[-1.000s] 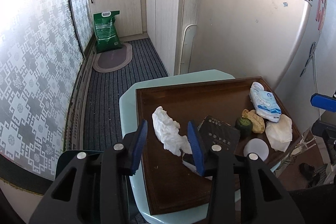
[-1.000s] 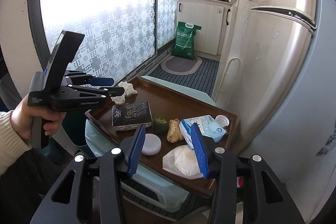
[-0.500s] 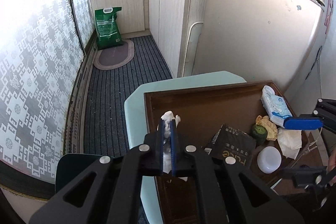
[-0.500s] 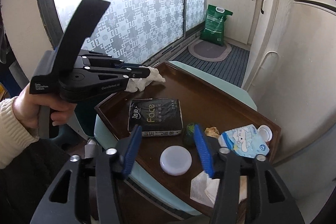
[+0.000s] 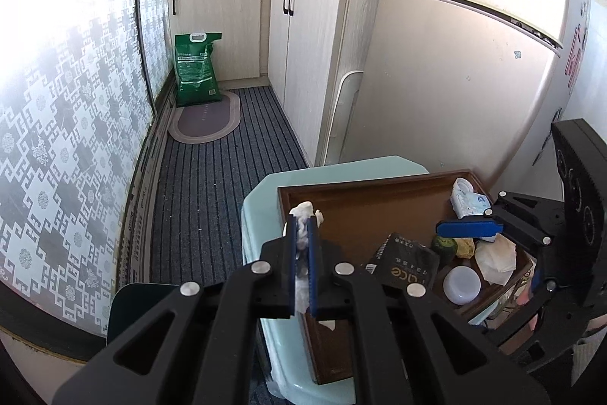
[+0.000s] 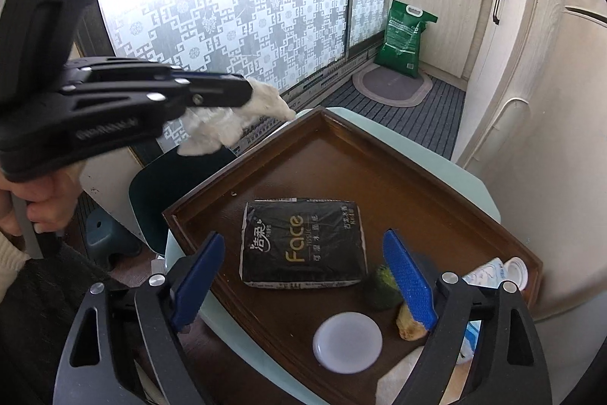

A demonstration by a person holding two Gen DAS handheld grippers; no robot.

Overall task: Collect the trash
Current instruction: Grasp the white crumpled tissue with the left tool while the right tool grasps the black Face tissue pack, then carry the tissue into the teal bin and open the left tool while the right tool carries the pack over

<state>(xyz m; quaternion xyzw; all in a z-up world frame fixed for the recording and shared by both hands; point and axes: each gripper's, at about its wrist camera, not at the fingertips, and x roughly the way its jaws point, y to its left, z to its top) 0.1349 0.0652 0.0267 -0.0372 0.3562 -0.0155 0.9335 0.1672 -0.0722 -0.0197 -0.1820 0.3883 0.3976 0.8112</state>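
My left gripper (image 5: 301, 221) is shut on a crumpled white tissue (image 5: 303, 215) and holds it in the air past the left corner of the brown tray (image 5: 364, 192); the tissue (image 6: 231, 118) also shows in the right wrist view, above a dark bin (image 6: 170, 185). My right gripper (image 6: 303, 249) is open and empty, low over the tray (image 6: 341, 147), with a black tissue pack (image 6: 303, 249) between its fingers. On the tray also lie a green scrap (image 6: 379, 285), a yellowish scrap (image 6: 406, 325), a white lid (image 6: 347, 336) and a blue-white wipes pack (image 6: 497, 272).
The tray rests on a pale blue stool (image 5: 258, 215). Another white tissue (image 5: 495, 259) lies at the tray's right end. A fridge (image 5: 455, 63) and cabinets (image 5: 303, 44) stand behind. A green bag (image 5: 195, 67) and a mat (image 5: 205, 116) are on the striped floor.
My left gripper closed on the white tissue and lifted it off the tray toward the left. My right gripper moved down and closer over the tissue pack.
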